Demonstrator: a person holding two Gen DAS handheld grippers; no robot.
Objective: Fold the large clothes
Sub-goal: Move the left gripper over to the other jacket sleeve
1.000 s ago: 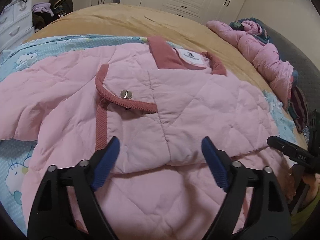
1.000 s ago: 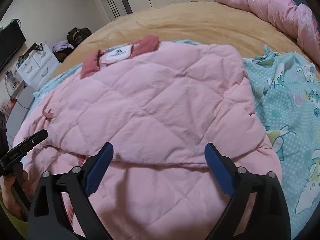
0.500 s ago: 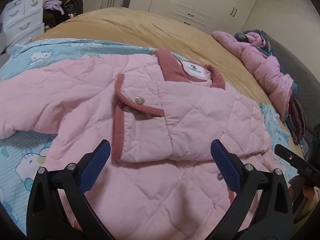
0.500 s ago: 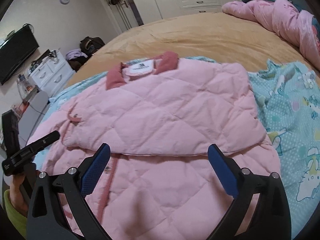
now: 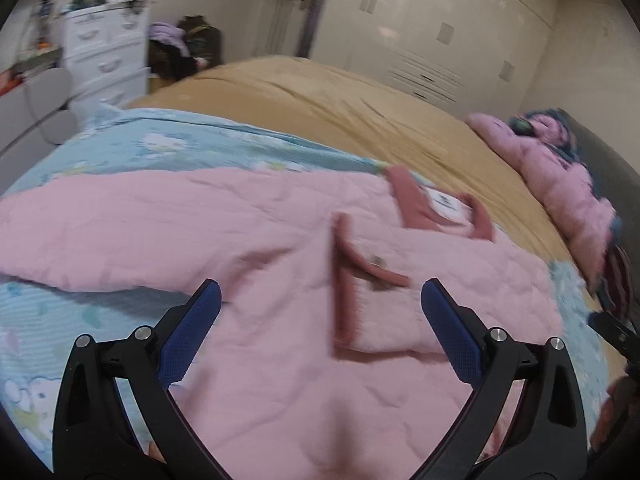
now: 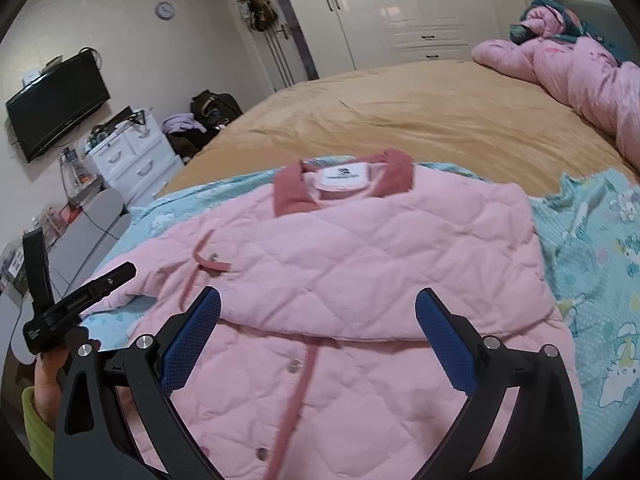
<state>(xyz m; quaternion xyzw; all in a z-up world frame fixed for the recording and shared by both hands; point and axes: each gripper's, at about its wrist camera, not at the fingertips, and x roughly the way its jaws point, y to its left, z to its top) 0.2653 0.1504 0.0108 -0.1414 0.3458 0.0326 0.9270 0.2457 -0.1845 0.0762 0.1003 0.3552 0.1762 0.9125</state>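
A pink quilted jacket (image 6: 380, 264) with a dark pink collar (image 6: 344, 184) lies front-up on a blue cartoon-print blanket (image 6: 600, 240). One side panel is folded over its middle. In the blurred left wrist view the jacket (image 5: 280, 240) stretches a sleeve (image 5: 100, 232) out to the left. My left gripper (image 5: 320, 300) hovers open above the jacket's lower half, nothing between its blue pads. My right gripper (image 6: 318, 308) is also open and empty, above the folded panel's lower edge. A hand (image 6: 44, 376) with the left gripper's body shows at the left edge of the right wrist view.
The blanket lies on a tan bedcover (image 6: 400, 120). A heap of pink bedding (image 6: 580, 76) sits at the bed's far right. White drawers (image 6: 132, 156), a wall television (image 6: 56, 104) and bags stand left of the bed; white wardrobes (image 6: 400, 8) line the back wall.
Both grippers have lifted and drawn back from the jacket, which looks smaller and farther. The left view has swung left, showing more sleeve and blanket. The left jaws stand slightly wider.
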